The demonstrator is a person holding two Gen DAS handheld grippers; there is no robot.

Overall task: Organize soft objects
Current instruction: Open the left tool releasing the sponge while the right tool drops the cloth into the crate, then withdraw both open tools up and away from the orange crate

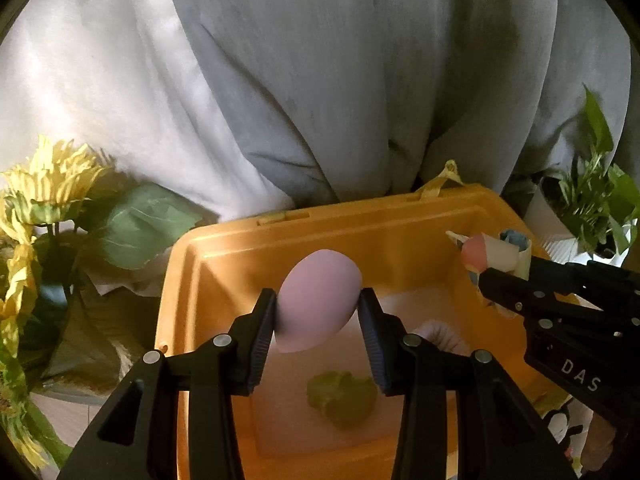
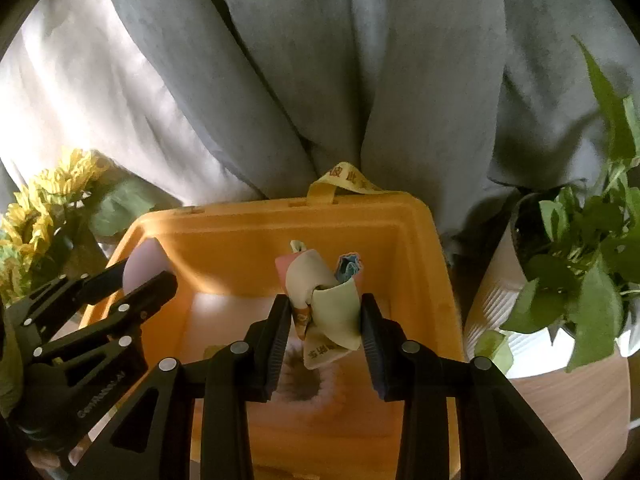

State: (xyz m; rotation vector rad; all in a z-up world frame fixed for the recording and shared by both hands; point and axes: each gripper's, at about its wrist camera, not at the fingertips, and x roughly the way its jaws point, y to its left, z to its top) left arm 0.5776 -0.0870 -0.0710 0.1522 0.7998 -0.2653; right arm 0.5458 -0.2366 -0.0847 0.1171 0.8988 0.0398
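Observation:
My left gripper (image 1: 318, 312) is shut on a pink egg-shaped sponge (image 1: 316, 300) and holds it above the open yellow bin (image 1: 280, 236). My right gripper (image 2: 325, 320) is shut on a crumpled printed soft packet (image 2: 326, 300) and holds it over the same bin (image 2: 280, 216). The right gripper also shows at the right of the left wrist view (image 1: 476, 276); the left gripper shows at the left of the right wrist view (image 2: 136, 280). A green soft lump (image 1: 342, 398) and a fuzzy whitish ring (image 2: 304, 384) lie on the bin floor.
A grey-white curtain (image 1: 320, 80) hangs behind the bin. Yellow artificial sunflowers (image 1: 48, 176) stand to the left. A leafy green plant in a white ribbed pot (image 2: 500, 300) stands to the right on a wooden tabletop (image 2: 572, 412).

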